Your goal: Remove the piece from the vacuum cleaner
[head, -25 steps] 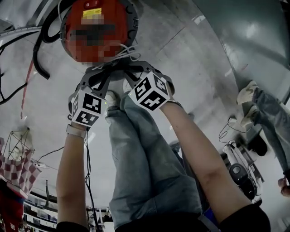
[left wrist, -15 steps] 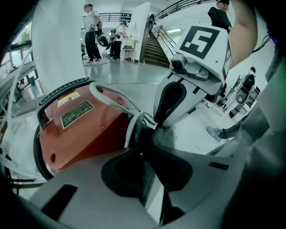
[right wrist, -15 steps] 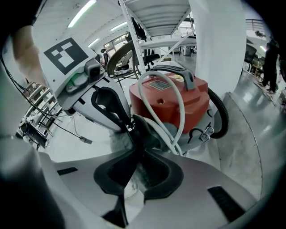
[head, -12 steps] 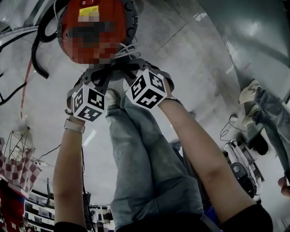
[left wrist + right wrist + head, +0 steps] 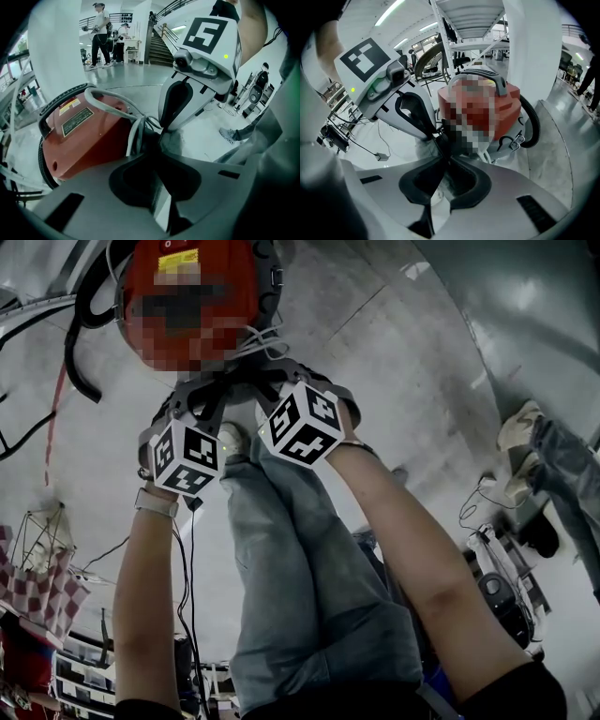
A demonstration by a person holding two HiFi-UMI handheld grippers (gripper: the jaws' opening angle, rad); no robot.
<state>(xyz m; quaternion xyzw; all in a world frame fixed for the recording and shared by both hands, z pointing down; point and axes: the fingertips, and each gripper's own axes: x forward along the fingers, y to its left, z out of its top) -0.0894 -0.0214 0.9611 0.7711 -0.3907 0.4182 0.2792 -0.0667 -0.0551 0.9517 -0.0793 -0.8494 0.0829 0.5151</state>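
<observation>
A red vacuum cleaner (image 5: 239, 296) stands on the grey floor at the top of the head view, with a black hose (image 5: 80, 343) on its left and a white cord (image 5: 262, 341) looped at its near side. My left gripper (image 5: 232, 382) and right gripper (image 5: 255, 381) meet tip to tip just below it, by the cord. In the left gripper view my left gripper (image 5: 158, 140) is shut beside the cord (image 5: 136, 129) and the red body (image 5: 89, 140). In the right gripper view my right gripper (image 5: 443, 149) is shut too. What lies between the tips is hidden.
My own jeans-clad legs (image 5: 300, 559) and shoes (image 5: 230, 440) fill the middle, right under the grippers. Another person's legs and shoes (image 5: 525, 437) stand at the right edge, with cables and equipment (image 5: 497, 596) below. A checked cloth (image 5: 37, 587) hangs at the left. People (image 5: 101, 33) and stairs (image 5: 161, 49) stand farther off.
Both marker cubes have shifted slightly upward toward the vacuum cleaner, the left one also a little to the right. The jaws stay together at the cord.
</observation>
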